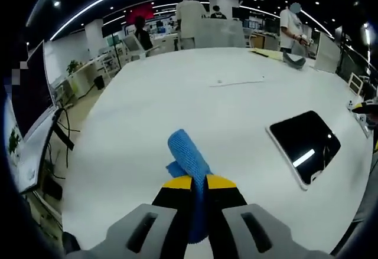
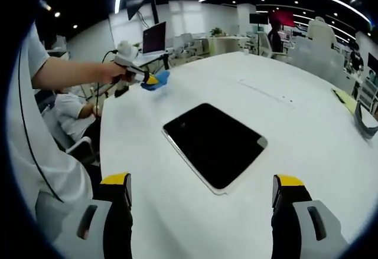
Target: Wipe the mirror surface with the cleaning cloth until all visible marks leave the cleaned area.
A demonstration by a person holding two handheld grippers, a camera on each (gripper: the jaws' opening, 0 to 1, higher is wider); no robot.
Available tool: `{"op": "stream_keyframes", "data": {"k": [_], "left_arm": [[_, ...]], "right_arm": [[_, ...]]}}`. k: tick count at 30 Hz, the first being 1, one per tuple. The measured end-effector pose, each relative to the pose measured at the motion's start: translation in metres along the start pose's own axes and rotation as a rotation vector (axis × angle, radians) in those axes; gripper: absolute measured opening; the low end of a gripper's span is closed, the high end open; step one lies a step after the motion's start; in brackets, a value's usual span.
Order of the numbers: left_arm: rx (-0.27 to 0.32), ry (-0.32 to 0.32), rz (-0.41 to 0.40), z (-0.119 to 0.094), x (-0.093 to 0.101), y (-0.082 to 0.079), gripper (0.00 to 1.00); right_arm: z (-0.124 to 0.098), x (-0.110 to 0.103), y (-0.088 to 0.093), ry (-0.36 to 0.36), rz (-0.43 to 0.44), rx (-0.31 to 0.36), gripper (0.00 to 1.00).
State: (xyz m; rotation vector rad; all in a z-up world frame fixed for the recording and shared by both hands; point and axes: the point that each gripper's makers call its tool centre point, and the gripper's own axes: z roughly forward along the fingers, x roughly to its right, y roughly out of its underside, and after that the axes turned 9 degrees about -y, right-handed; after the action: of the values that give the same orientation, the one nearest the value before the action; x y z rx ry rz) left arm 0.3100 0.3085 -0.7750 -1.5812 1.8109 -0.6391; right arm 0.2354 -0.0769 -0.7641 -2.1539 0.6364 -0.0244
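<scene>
Mirror: we see a dark rectangular mirror [image 2: 214, 144] with rounded corners and a thin pale edge lying flat on the white table [image 2: 307, 123]. In the left gripper view it sits to the right of the jaws [image 1: 305, 146] and catches a short bright streak of ceiling light. We cannot make out marks on its surface at this size.

Cleaning cloth: a blue cloth [image 1: 188, 160] with a fine knit texture, folded into a narrow roll. It stands up between the left jaws above the table, well apart from the mirror. In the right gripper view it is a small blue patch [image 2: 159, 81] at the far end of the table.

Left gripper: we see the left gripper [image 1: 198, 182] clamped on the cloth, its yellow-tipped black jaws pressed against the fabric on both sides. In the right gripper view a person's hand [image 2: 112, 72] holds it [image 2: 150, 80] out over the table's far corner.

Right gripper: the right gripper [image 2: 201, 189] has its jaws spread wide with nothing between them, hanging over the near edge of the mirror.

Table: broad and white, with a thin seam line [image 1: 239, 83] across it and a grey object [image 1: 294, 61] near its far side.

Surroundings: we see an open office with a monitor [image 2: 154, 38], desks, and people [image 1: 292, 28] standing beyond the table.
</scene>
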Motion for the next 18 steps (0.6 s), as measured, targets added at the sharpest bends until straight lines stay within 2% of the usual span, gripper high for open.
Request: {"op": "stream_keyframes", "data": {"k": [6, 9, 13, 15, 17, 18], "left_arm": [[0.020, -0.011, 0.020, -0.003, -0.001, -0.017, 0.04], [0.023, 0.005, -0.005, 0.000, 0.003, -0.022, 0.04], [0.020, 0.013, 0.014, 0.003, 0.013, -0.029, 0.04], [0.022, 0.038, -0.003, 0.006, 0.023, -0.035, 0.04], [0.031, 0.043, -0.021, 0.008, 0.028, -0.040, 0.04], [0.034, 0.044, -0.001, 0.010, 0.034, -0.042, 0.04]], "right_arm": [[0.004, -0.002, -0.001, -0.008, -0.007, 0.008, 1.00], [0.005, -0.002, 0.000, -0.009, -0.013, 0.012, 1.00], [0.004, -0.005, 0.002, -0.014, -0.013, 0.011, 1.00], [0.003, 0.000, 0.009, 0.011, -0.039, -0.022, 0.99], [0.001, -0.002, 0.007, 0.004, -0.022, -0.001, 0.99], [0.000, -0.002, 0.006, 0.000, -0.014, 0.013, 0.99]]}}
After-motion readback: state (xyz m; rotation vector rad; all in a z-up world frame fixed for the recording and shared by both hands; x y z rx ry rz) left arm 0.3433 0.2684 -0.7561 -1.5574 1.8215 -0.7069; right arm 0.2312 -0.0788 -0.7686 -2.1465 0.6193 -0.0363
